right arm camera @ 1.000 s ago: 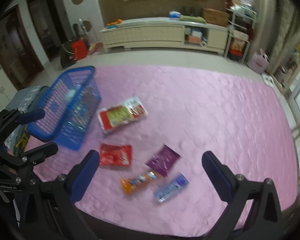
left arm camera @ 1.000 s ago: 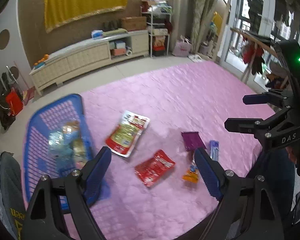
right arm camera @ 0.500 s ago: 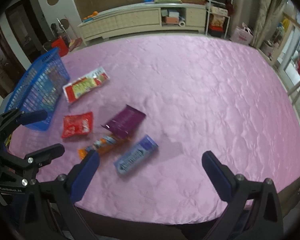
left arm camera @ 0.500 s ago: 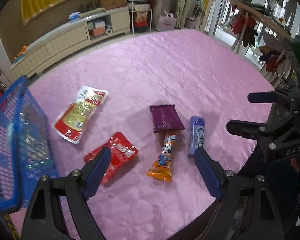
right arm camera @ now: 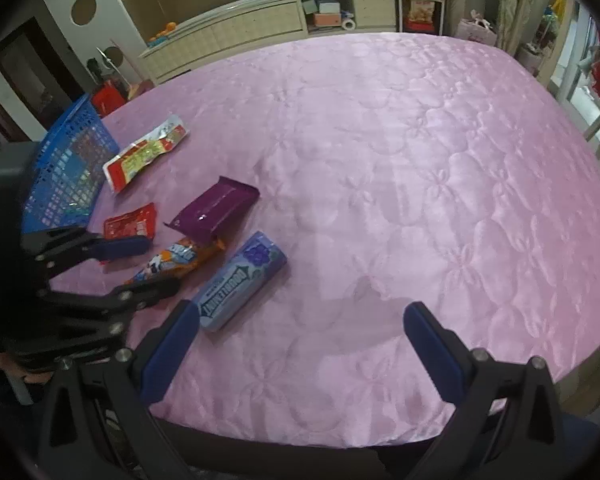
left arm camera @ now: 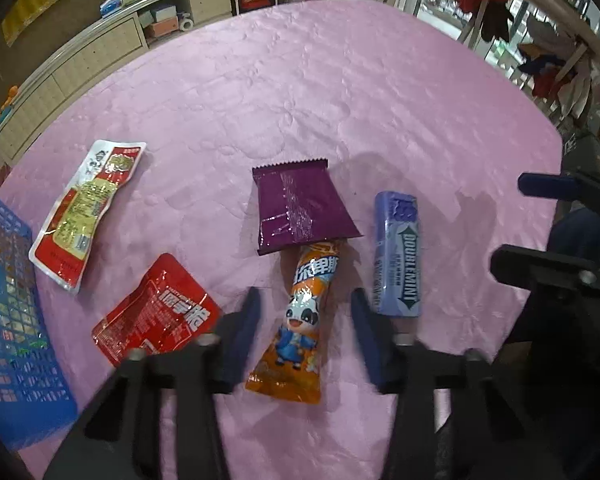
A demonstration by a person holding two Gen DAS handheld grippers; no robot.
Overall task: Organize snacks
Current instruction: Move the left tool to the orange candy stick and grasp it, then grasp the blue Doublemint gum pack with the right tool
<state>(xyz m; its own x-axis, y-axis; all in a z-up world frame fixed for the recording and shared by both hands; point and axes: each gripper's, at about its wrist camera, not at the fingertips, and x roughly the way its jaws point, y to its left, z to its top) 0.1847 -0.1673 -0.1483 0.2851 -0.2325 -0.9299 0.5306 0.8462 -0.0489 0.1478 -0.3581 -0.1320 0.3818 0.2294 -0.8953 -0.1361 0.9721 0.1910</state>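
Several snacks lie on the pink quilted cloth [left arm camera: 340,80]. An orange panda packet [left arm camera: 300,320] lies between the fingers of my open left gripper [left arm camera: 306,312], its top tucked under a purple packet [left arm camera: 300,208]. A blue gum pack [left arm camera: 398,252] lies to its right, a red packet [left arm camera: 160,312] to its left, and a long red-and-white packet [left arm camera: 88,212] farther left. In the right wrist view my right gripper [right arm camera: 296,320] is open and empty, its left finger beside the gum pack [right arm camera: 244,280]. My left gripper [right arm camera: 140,264] straddles the orange packet [right arm camera: 176,262].
A blue mesh basket [left arm camera: 8,320] with snacks inside stands at the left edge of the cloth; it also shows in the right wrist view [right arm camera: 68,172]. The cloth's front edge [right arm camera: 300,436] is close to me. A long cabinet [right arm camera: 260,28] stands behind.
My left gripper has moved down and forward over the orange packet, and its fingers have narrowed around it. My right gripper has moved closer to the gum pack.
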